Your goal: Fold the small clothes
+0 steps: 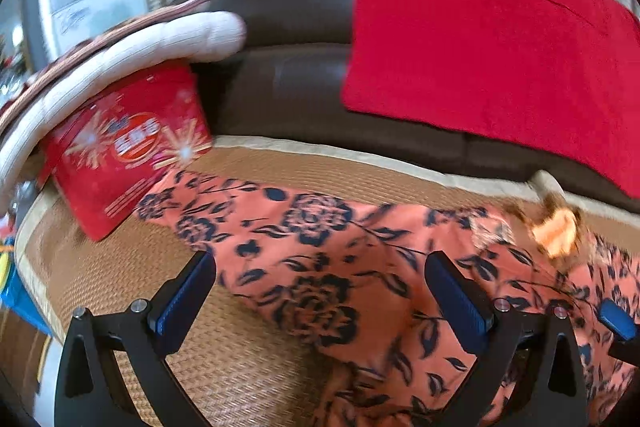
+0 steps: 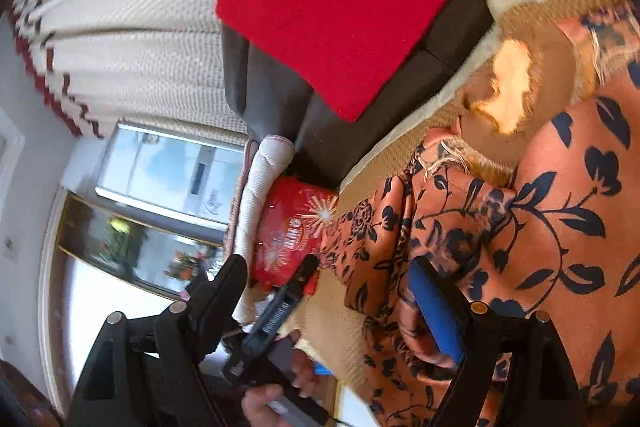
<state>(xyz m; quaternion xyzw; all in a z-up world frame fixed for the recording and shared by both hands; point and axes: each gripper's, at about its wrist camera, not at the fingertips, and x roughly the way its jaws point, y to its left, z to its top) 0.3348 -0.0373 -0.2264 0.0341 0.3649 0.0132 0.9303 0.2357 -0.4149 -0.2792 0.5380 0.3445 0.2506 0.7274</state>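
Note:
An orange cloth with dark blue flowers lies spread and rumpled on a woven mat. My left gripper is open just above the cloth's near edge, its blue pads wide apart and holding nothing. In the right wrist view the same cloth fills the right side. My right gripper is open, tilted on its side, its right blue pad resting against the cloth. The left gripper and the hand holding it show at the bottom of that view.
A brown sofa back with a red towel draped over it runs behind the mat. A red printed bag and a white rolled cushion lie at the left. A brown fuzzy item lies on the cloth.

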